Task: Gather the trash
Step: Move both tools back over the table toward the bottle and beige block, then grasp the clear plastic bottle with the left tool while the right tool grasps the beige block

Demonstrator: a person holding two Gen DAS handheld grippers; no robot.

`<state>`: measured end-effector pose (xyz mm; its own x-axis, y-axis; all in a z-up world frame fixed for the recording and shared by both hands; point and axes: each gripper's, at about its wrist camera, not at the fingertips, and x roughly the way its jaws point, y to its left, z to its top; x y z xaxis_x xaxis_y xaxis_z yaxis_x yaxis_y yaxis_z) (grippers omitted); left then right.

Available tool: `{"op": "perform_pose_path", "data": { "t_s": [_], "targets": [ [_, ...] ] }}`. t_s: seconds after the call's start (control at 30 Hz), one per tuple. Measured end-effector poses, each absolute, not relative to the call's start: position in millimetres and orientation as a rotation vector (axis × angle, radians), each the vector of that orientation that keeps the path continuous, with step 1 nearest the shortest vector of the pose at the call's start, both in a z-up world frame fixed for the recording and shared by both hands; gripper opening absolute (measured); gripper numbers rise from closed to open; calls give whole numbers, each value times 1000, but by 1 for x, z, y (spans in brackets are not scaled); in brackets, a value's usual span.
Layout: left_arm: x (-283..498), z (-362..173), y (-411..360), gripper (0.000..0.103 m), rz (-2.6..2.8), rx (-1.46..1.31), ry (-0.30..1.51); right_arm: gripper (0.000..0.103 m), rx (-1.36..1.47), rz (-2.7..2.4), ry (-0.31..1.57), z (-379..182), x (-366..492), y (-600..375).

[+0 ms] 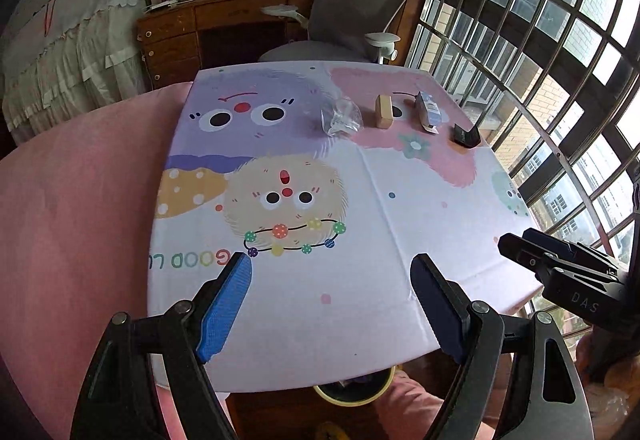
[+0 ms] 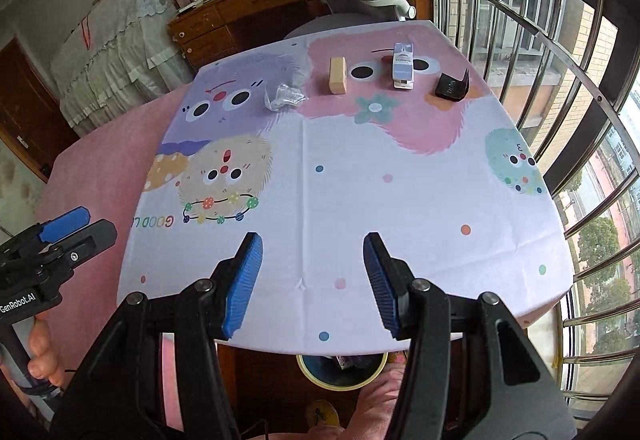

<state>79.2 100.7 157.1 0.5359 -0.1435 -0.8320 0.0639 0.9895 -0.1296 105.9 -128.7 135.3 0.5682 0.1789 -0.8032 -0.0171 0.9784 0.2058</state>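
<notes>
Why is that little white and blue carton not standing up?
The white and blue carton is tipped over: its long printed side lies flat on the cartoon tablecloth. Why, the pictures cannot tell.

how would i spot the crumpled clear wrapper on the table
Find the table's cartoon cloth and the row of four items along its far side. The clear wrapper is leftmost, beside the tan block: the only see-through, crumpled one, lying on the purple monster.

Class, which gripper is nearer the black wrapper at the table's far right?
Right. The right gripper faces the table's middle, closer to the black wrapper; the left gripper sits further left.
</notes>
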Motion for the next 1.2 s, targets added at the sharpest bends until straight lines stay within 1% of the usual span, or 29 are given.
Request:
{"op": "perform_pose_path", "data": {
  "t_s": [0.27,0.5,0.7,0.77,0.87,0.93,0.97,1.0,1.07,1.2],
  "targets": [
    [220,136,85,83,-67,-151,1067,49,199,190,982,117,240,-154],
    [357,83,58,83,-49,-155,1187,49,209,263,1036,85,355,-177],
    [438,34,40,83,-84,-163,1262,49,216,324,1077,53,426,-189],
    [455,17,38,83,-79,-165,1299,49,224,341,1090,46,443,-192],
    [471,-4,38,78,-96,-196,1344,49,232,369,1113,34,465,-194],
    [478,-13,36,74,-112,-209,1359,49,223,385,1128,26,476,-193],
    [480,-16,34,72,-121,-217,1364,49,216,390,1134,23,480,-191],
    [479,-19,33,66,-131,-227,1370,49,211,394,1139,19,484,-190],
    [482,-21,30,65,-137,-240,1370,49,211,398,1154,12,493,-189],
    [476,-14,23,58,-111,-200,1334,49,216,391,1171,2,501,-184]
  ]
}}
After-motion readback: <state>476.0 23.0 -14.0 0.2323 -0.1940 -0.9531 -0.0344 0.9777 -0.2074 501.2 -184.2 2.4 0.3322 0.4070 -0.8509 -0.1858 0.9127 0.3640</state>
